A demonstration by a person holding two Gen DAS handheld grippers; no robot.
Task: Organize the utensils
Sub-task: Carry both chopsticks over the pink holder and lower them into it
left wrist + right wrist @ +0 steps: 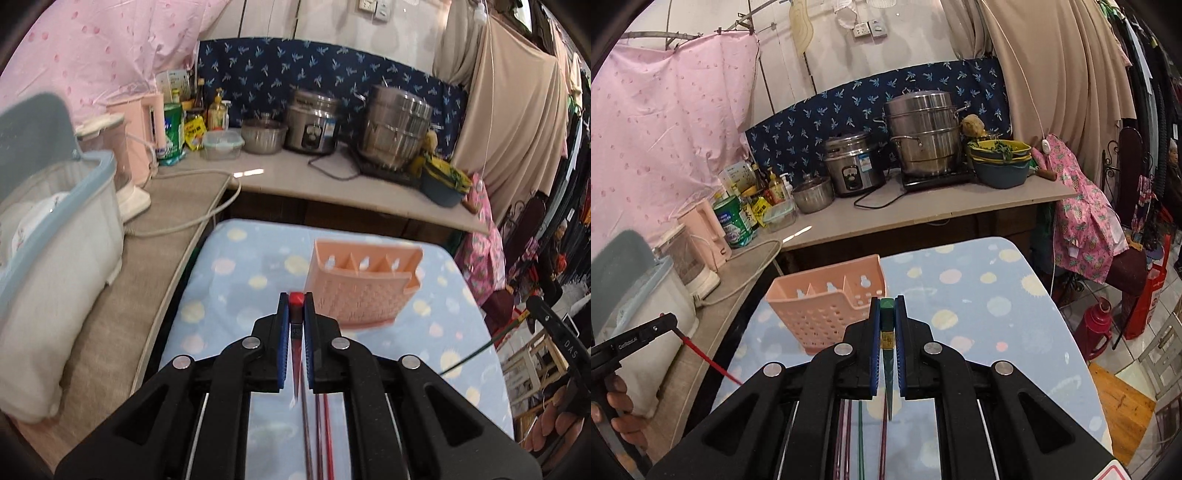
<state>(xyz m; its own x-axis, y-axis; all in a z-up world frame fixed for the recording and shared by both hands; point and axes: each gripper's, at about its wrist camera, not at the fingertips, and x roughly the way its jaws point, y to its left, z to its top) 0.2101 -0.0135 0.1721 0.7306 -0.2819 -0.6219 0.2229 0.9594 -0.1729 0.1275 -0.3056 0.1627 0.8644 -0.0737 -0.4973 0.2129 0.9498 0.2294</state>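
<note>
Left gripper (296,314) pinches a red chopstick (296,300), right gripper (887,314) a green one (887,305). Probably aim tips-down over the pink holder's (827,306) slots, then ease off.

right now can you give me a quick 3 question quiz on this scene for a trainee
1. True or false: the left tool is shut on a red chopstick.
2. What colour is the chopstick in the right tool? A blue, B green, C yellow.
3. Fill in: the pink utensil holder stands on the ____-patterned cloth.

Key: 1 true; 2 B; 3 dot.
</note>
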